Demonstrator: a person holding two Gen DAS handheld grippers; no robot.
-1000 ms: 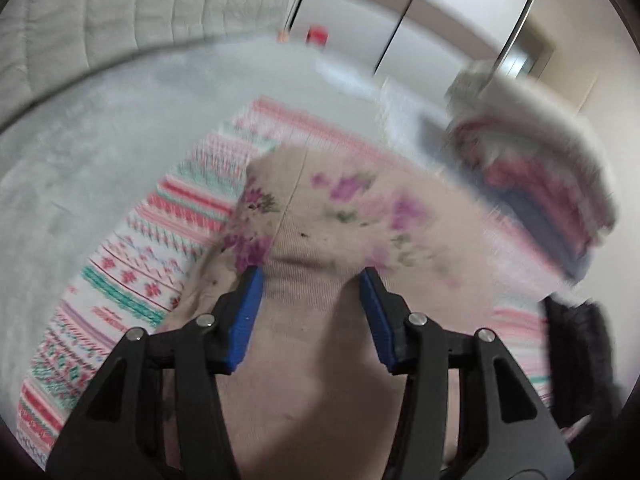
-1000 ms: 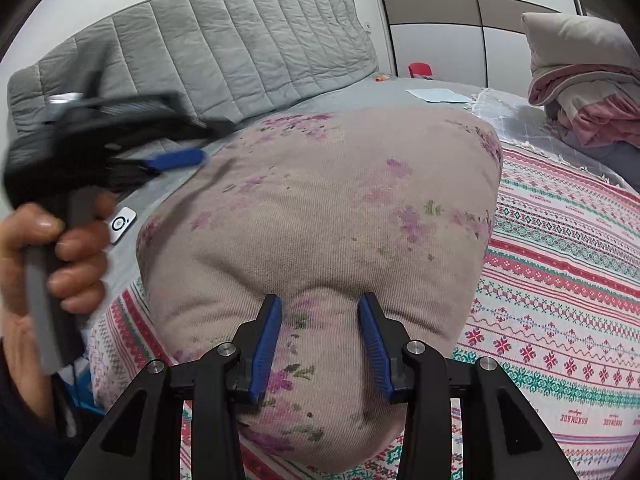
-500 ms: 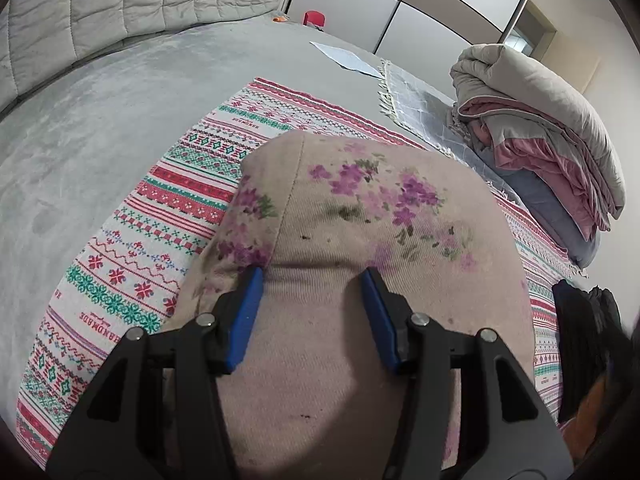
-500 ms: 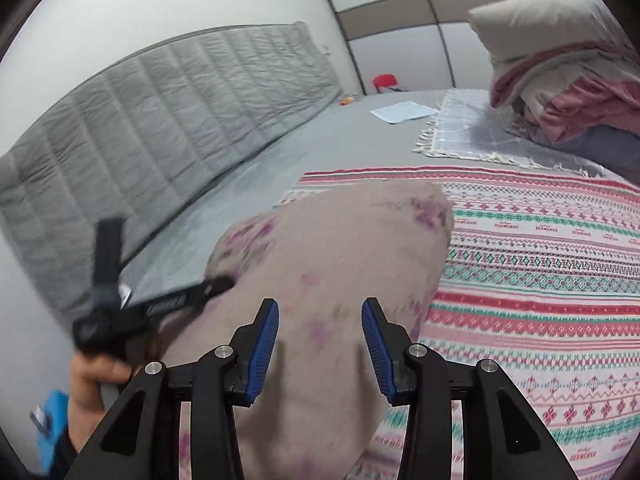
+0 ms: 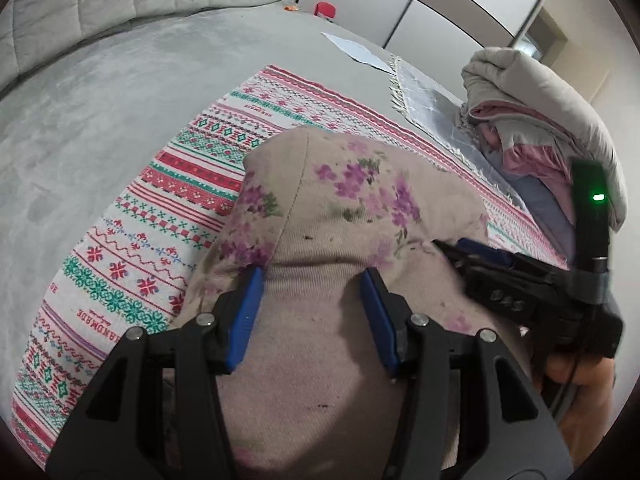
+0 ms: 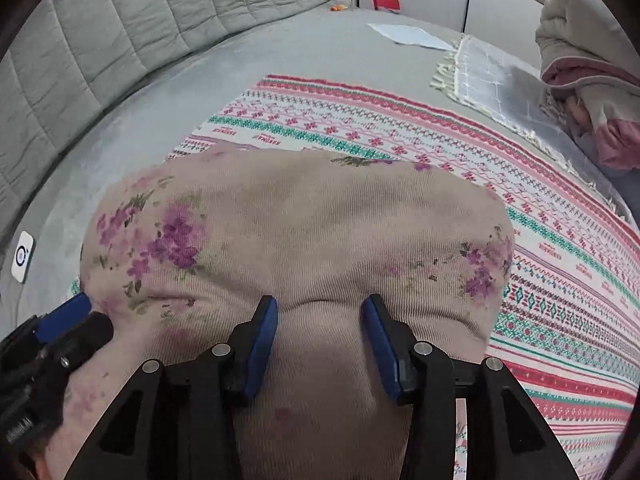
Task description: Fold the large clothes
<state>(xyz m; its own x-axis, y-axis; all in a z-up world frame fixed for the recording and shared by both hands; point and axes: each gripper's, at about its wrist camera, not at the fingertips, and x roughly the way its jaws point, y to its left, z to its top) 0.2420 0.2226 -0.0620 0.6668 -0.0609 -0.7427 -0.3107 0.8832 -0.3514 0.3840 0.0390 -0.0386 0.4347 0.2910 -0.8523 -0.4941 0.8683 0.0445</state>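
Observation:
A beige garment with purple flowers (image 5: pixel 344 216) hangs bunched between both grippers above a patterned red, green and white cloth (image 5: pixel 160 216) on the bed. My left gripper (image 5: pixel 312 284) is shut on a fold of the garment. My right gripper (image 6: pixel 320 312) is shut on another fold of the garment (image 6: pixel 304 232). The right gripper also shows in the left wrist view (image 5: pixel 480 252), at the garment's right side. The left gripper shows at the lower left of the right wrist view (image 6: pixel 68 316).
The grey bed surface (image 5: pixel 88 92) and quilted headboard (image 6: pixel 120 28) lie to the left. Stacked folded blankets (image 5: pixel 548 120) sit at the right. A fringed pale cloth (image 6: pixel 484 76), a paper sheet (image 6: pixel 408 34) and a white remote (image 6: pixel 22 256) lie on the bed.
The right gripper swung down and toward the left one, bringing the garment's two held parts closer. The garment now hangs lower over the patterned cloth.

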